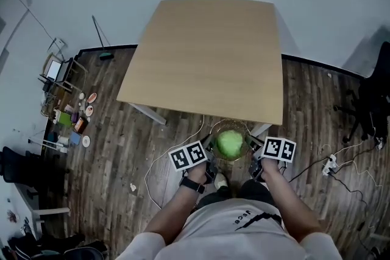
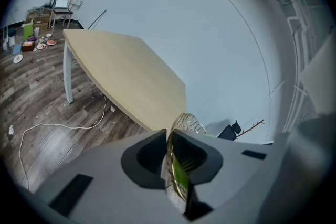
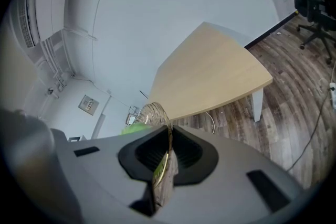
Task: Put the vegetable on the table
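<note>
A round green vegetable (image 1: 230,144) lies in a clear glass bowl (image 1: 230,126) with a gold rim, held in the air just in front of the near edge of the bare wooden table (image 1: 207,58). My left gripper (image 1: 210,144) is shut on the bowl's left rim and my right gripper (image 1: 251,144) on its right rim. In the left gripper view the rim (image 2: 185,122) runs between the jaws of the left gripper (image 2: 169,165), with green (image 2: 179,176) showing behind the glass. The right gripper view shows the right gripper (image 3: 167,157) clamping the bowl (image 3: 149,113), with the vegetable (image 3: 131,128) to the left.
Plates and boxes (image 1: 73,115) litter the wooden floor at the left, near a laptop on a stand (image 1: 55,70). A white cable (image 1: 159,158) trails under the table. A power strip (image 1: 332,162) and a black office chair (image 1: 375,94) are on the right.
</note>
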`<state>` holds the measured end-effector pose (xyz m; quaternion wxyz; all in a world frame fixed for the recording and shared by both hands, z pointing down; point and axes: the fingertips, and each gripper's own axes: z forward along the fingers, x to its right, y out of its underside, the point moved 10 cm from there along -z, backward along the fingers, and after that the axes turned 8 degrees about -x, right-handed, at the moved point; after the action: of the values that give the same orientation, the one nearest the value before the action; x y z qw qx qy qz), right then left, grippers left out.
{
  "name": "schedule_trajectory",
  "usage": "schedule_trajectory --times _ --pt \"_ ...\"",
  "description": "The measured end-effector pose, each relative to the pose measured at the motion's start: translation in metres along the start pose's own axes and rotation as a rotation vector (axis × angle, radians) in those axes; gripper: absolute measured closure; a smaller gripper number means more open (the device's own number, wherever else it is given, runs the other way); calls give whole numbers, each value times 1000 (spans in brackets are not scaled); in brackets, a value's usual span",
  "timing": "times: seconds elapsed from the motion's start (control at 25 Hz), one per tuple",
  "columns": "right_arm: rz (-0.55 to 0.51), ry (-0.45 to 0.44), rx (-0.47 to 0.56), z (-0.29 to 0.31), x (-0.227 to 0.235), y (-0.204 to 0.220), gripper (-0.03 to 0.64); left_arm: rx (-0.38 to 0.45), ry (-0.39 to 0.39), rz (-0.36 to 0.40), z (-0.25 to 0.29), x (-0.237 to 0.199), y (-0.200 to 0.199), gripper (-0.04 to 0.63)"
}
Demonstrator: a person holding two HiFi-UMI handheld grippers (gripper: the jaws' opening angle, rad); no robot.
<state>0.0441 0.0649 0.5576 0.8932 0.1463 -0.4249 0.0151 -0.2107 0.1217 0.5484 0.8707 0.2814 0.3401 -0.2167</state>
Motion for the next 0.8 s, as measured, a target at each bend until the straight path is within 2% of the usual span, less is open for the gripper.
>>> schedule_trajectory --times 0.4,0.8 --pt "20 17 11 40 1 -55 586 -29 2 -9 45 -14 -60 552" --pt "16 9 -5 100 25 -161 586 -39 -48 30 132 -19 -146 557"
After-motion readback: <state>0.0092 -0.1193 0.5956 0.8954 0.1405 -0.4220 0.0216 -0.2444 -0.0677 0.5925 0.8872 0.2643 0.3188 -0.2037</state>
